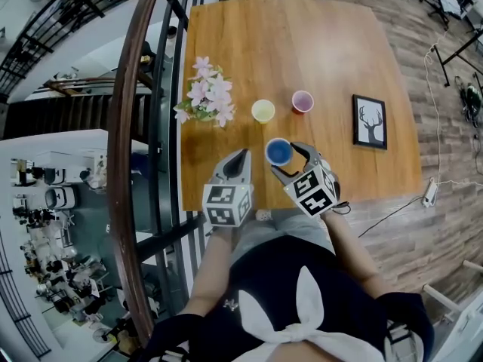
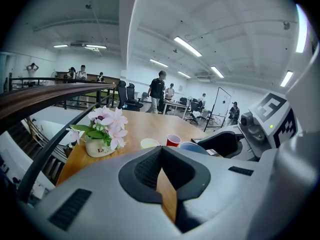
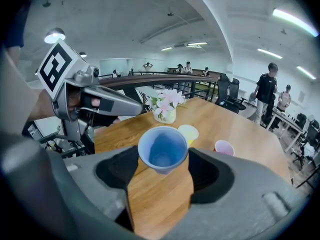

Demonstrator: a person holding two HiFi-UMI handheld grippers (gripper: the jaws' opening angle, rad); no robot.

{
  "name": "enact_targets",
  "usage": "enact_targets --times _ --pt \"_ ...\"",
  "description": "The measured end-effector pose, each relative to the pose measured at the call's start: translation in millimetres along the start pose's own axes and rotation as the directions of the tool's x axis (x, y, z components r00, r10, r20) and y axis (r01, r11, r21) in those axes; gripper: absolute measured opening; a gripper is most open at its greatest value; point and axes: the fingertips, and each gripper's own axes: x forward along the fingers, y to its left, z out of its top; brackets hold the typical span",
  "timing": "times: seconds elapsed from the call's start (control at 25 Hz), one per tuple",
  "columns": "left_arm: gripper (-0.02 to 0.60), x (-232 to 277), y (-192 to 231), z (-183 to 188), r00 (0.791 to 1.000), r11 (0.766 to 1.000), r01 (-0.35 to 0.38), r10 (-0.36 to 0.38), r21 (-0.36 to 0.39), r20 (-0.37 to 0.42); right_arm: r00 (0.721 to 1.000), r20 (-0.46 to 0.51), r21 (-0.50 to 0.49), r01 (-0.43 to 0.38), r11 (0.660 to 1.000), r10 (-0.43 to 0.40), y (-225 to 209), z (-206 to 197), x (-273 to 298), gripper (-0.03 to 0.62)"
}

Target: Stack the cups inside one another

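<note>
A blue cup (image 3: 163,149) sits upright between the pads of my right gripper (image 3: 163,158), which is shut on it near the rim, a little above the wooden table (image 1: 302,44). From above, the blue cup (image 1: 278,151) is near the table's front edge, with the right gripper (image 1: 287,161) around it. A yellow cup (image 1: 263,111) and a red cup (image 1: 303,101) stand open side up farther back, apart from each other. My left gripper (image 1: 240,157) hovers just left of the blue cup, shut and holding nothing; its fingertips (image 2: 161,151) meet.
A pot of pink flowers (image 1: 205,93) stands at the table's left edge, next to a dark railing (image 1: 124,127). A framed deer picture (image 1: 370,121) lies at the right. People and office chairs (image 2: 160,91) are far beyond the table.
</note>
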Motion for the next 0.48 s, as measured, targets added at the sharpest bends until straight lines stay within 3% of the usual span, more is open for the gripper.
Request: enact_targets --times 0.48 --pt "0.017 2 1 30 0.999 0.999 0.012 -0.013 0.052 0.029 0.996 0.08 -0.04 0.036 0.999 -0.032 -24 43 -21 0.31"
